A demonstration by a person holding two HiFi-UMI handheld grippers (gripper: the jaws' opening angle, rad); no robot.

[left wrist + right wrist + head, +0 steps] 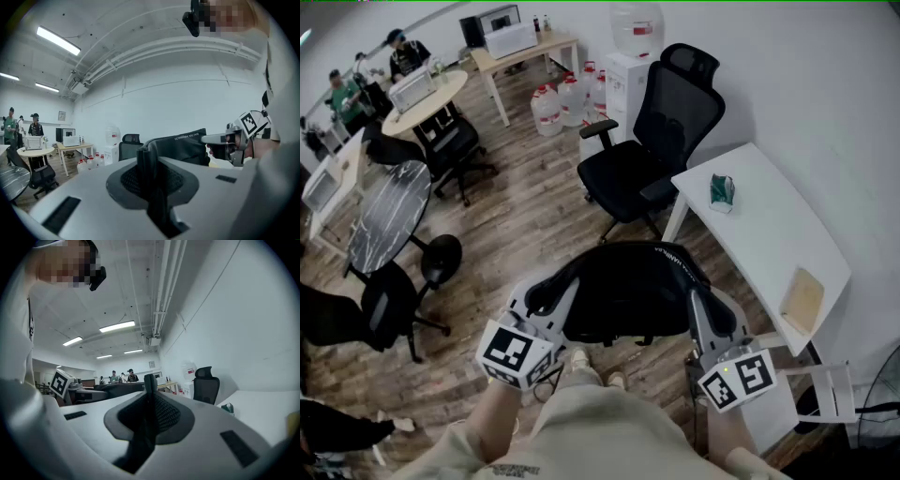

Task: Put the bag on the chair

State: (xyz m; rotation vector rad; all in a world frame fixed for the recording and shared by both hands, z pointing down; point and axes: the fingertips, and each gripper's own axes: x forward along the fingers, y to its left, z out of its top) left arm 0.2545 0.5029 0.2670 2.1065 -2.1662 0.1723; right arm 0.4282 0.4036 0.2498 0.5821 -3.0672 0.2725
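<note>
bag [633, 291]: is held up between the 2 grippers, long axis left-right | left gripper [546, 307]: is pinched on the bag's left edge | right gripper [712, 323]: is pinched on its right edge | chair [623, 183]: is seen straight ahead beyond the bag, well apart, judged about equally near both grippers

Left gripper [540, 302] and right gripper [711, 307] are held out in front of the torso, level with each other and well apart, both pointed away from the body. Left fingers [187, 180] are pressed together on a black strap of the bag [628, 286]. Right fingers [174, 416] are likewise clamped on black bag material. Left forearm [492, 417] and right forearm [724, 439] are seen bare, angled forward.
</note>
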